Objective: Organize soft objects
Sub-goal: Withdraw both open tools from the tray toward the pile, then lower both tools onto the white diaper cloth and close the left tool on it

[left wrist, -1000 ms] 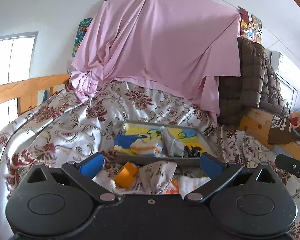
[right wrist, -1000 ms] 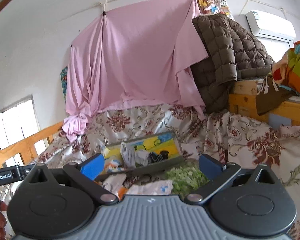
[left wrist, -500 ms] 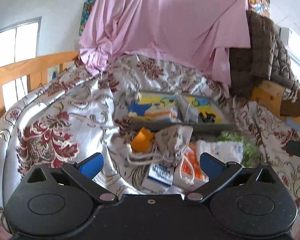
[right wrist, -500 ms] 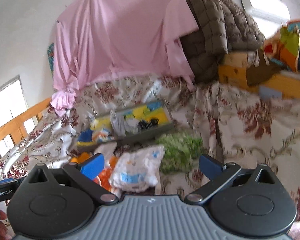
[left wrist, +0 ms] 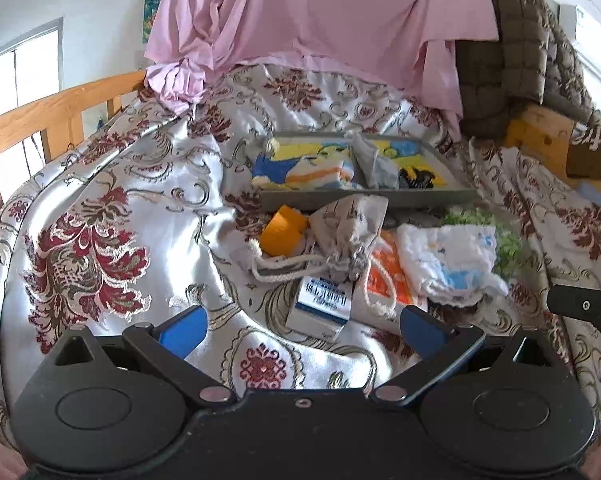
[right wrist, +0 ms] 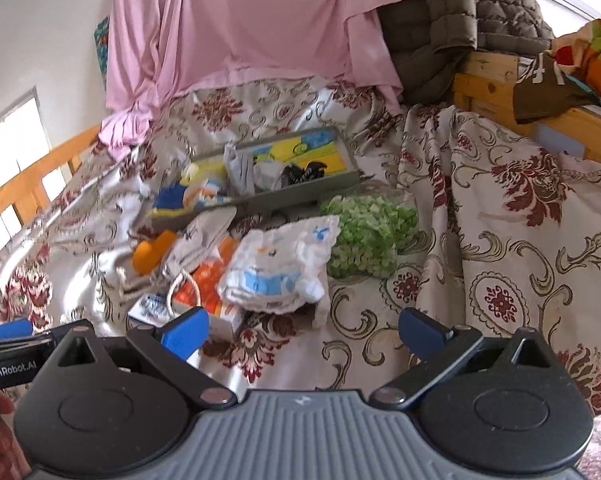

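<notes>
A pile of soft things lies on the patterned bedspread in front of a grey tray [left wrist: 364,198] [right wrist: 300,194]: a beige drawstring pouch [left wrist: 348,228] [right wrist: 198,236], an orange block [left wrist: 282,230] [right wrist: 152,256], a white cloth with blue print [left wrist: 448,260] [right wrist: 276,264], an orange-white packet [left wrist: 384,280], a blue-white box [left wrist: 324,304] and a green fluffy bag [right wrist: 368,236]. The tray holds folded cloths and socks. My left gripper [left wrist: 302,330] is open and empty, short of the box. My right gripper [right wrist: 302,332] is open and empty, short of the white cloth.
A wooden bed rail [left wrist: 40,116] runs along the left. A pink sheet [left wrist: 320,12] hangs on the back wall. A brown quilted jacket [right wrist: 460,24] and a wooden bunk frame [right wrist: 500,80] with clothes stand at the right.
Both grippers have tilted down and drawn back, so the pile on the bed now shows fully ahead of the fingers. Both stay open.
</notes>
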